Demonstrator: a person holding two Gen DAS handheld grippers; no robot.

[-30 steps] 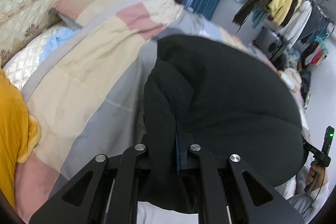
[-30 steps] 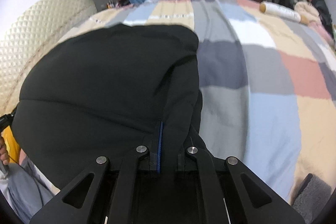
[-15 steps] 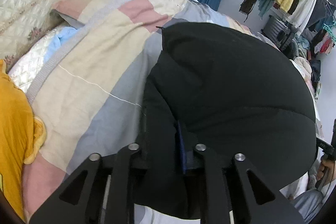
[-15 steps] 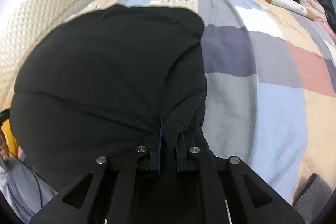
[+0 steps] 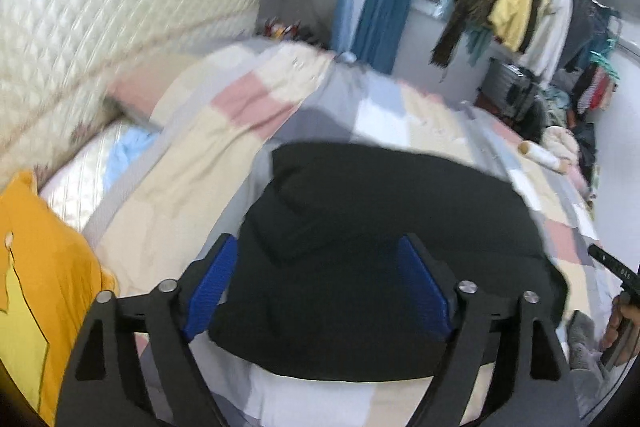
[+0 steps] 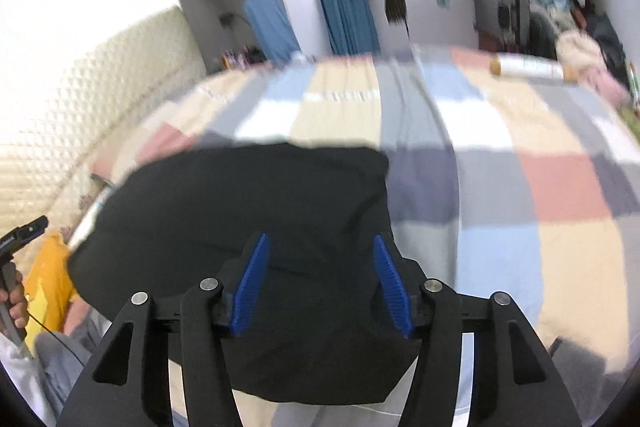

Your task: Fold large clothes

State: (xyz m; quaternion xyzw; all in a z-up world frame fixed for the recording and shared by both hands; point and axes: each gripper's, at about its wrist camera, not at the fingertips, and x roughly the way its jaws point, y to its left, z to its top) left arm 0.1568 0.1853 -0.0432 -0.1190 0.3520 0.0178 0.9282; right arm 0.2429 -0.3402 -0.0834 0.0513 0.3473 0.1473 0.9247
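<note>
A black garment [image 5: 384,227] lies folded into a broad block on the checked bedspread [image 5: 208,171]. My left gripper [image 5: 316,267] hangs above its near left part, jaws opening wide, blue pads [image 5: 212,279] bare and nothing between them. In the right wrist view the same black garment [image 6: 248,211] spreads below my right gripper [image 6: 320,267], whose jaws are opening too, with blue pads [image 6: 390,287] clear of the cloth. Both grippers stand lifted off the garment.
A quilted headboard [image 5: 100,39] runs along the left. An orange-yellow cloth [image 5: 36,287] lies at the near left. A cardboard roll [image 6: 528,67] rests on the far side of the bed. A rack of hanging clothes [image 5: 516,3] stands beyond. The other hand [image 5: 616,319] shows at the right edge.
Both grippers were shut on the near edge of the black garment; they have let it go, spread their jaws and risen. The garment now lies flat on the bed.
</note>
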